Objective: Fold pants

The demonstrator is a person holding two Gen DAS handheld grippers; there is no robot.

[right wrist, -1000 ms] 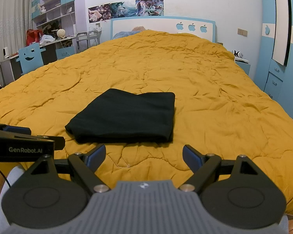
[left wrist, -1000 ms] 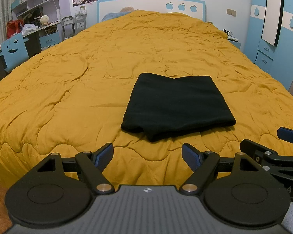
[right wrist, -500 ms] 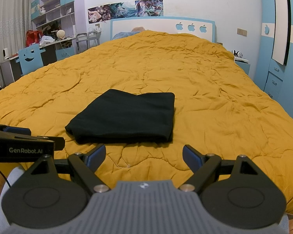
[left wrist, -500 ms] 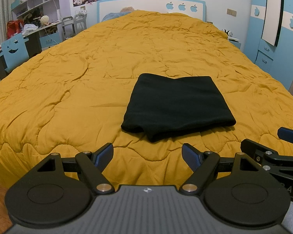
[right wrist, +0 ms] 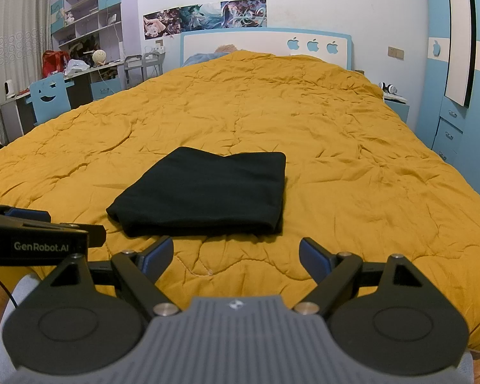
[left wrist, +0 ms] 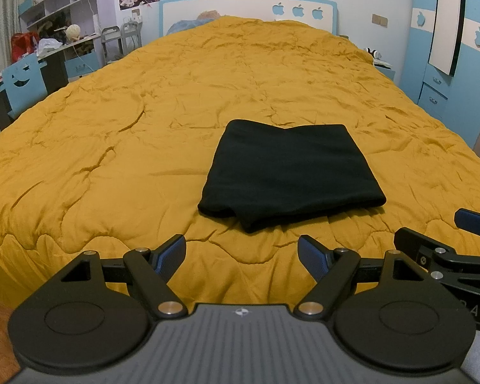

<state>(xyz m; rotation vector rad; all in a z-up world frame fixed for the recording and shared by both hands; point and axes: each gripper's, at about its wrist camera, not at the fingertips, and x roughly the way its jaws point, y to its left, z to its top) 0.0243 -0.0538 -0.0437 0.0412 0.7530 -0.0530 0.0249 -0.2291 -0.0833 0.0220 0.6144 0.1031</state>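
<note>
Black pants [left wrist: 291,172] lie folded into a compact rectangle on the mustard quilt [left wrist: 112,147] near the foot of the bed. My left gripper [left wrist: 241,252] hovers open just short of the pants' near edge, nothing between its blue pads. In the right wrist view the same folded pants [right wrist: 204,192] sit slightly left of centre, and my right gripper [right wrist: 235,254] is open and empty in front of them. The right gripper's arm [left wrist: 448,252] shows at the left view's right edge; the left gripper's body [right wrist: 32,240] shows at the right view's left edge.
The quilt [right wrist: 352,166] covers the whole bed up to a white and blue headboard [left wrist: 249,9]. A desk with a blue chair [left wrist: 24,80] and shelves stands left of the bed. A blue wardrobe [right wrist: 457,96] and a nightstand [right wrist: 396,105] stand on the right.
</note>
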